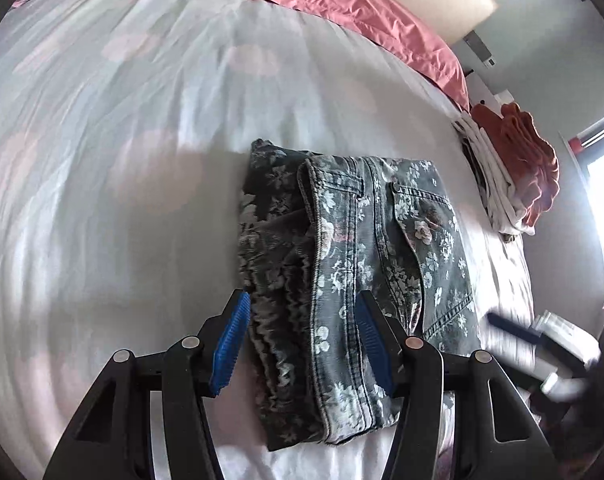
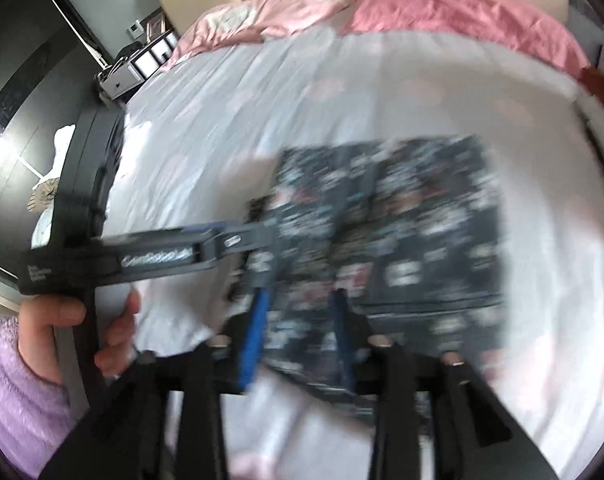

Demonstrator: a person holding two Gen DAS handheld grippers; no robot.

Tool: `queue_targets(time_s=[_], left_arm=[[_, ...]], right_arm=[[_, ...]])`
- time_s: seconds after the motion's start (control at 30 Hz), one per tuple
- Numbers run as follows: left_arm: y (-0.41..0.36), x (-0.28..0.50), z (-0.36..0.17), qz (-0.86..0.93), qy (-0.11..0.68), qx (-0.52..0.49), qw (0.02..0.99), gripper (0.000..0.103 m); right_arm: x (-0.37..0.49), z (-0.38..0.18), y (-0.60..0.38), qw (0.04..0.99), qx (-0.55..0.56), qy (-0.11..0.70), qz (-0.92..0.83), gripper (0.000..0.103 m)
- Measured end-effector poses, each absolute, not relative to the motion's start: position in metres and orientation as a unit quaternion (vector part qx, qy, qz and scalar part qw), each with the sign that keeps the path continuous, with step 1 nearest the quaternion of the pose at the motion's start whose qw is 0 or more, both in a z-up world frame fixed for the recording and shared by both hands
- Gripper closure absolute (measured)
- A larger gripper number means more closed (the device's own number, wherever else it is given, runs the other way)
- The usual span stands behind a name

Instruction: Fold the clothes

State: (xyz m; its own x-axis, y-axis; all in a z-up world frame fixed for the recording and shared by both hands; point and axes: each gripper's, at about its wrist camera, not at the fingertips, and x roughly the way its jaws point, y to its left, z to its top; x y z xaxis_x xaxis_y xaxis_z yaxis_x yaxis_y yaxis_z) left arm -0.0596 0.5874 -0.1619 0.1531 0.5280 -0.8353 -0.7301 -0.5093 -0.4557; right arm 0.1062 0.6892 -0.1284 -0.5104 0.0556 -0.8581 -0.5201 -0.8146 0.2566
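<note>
Downward-tilted, both grippers (left gripper (image 1: 302, 344), right gripper (image 2: 300, 336)) hover over folded jeans (image 1: 381, 240).

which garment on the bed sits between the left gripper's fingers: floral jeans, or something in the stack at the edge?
The folded floral jeans: they lie between the left gripper pads. The white and orange stack sits apart near the bed's far edge.

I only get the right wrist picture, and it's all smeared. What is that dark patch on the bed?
Observer: Those are jeans with a white flower print, folded and lying flat on the bed.
Operator: Any other clothes nearby?
Observer: Yes, a stack of folded clothes, orange and white, at the bed's edge beyond the jeans.
Operator: Is the other tool gripping the jeans?
Observer: No. The left gripper is open, its blue pads apart over the jeans' near end.
</note>
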Motion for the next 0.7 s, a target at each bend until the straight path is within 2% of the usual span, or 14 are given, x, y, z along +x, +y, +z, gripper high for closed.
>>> queue_targets(time_s=[0.07,0.2,0.3,0.43,0.6,0.7], left_arm=[[0.591,-0.058,-0.166,0.655,0.094,-0.576,0.480,0.046],[0.596,-0.058,-0.172,0.670,0.094,-0.562,0.476,0.041],[0.599,-0.061,-0.178,0.681,0.094,-0.554,0.470,0.040],[0.600,-0.069,-0.192,0.677,0.079,-0.565,0.464,0.030],[0.605,-0.068,-0.197,0.674,0.076,-0.560,0.476,0.029],[0.607,-0.069,-0.199,0.672,0.067,-0.554,0.487,0.029]], right_arm=[[0.121,-0.128,0.722,0.204,-0.458,0.256,0.826,0.041],[0.152,-0.160,0.768,0.253,-0.433,0.319,0.804,0.041],[0.160,-0.181,0.785,0.238,-0.418,0.365,0.797,0.041],[0.153,-0.186,0.787,0.208,-0.412,0.376,0.803,0.040],[0.143,-0.198,0.790,0.199,-0.419,0.386,0.797,0.039],[0.147,-0.210,0.802,0.188,-0.410,0.425,0.785,0.039]])
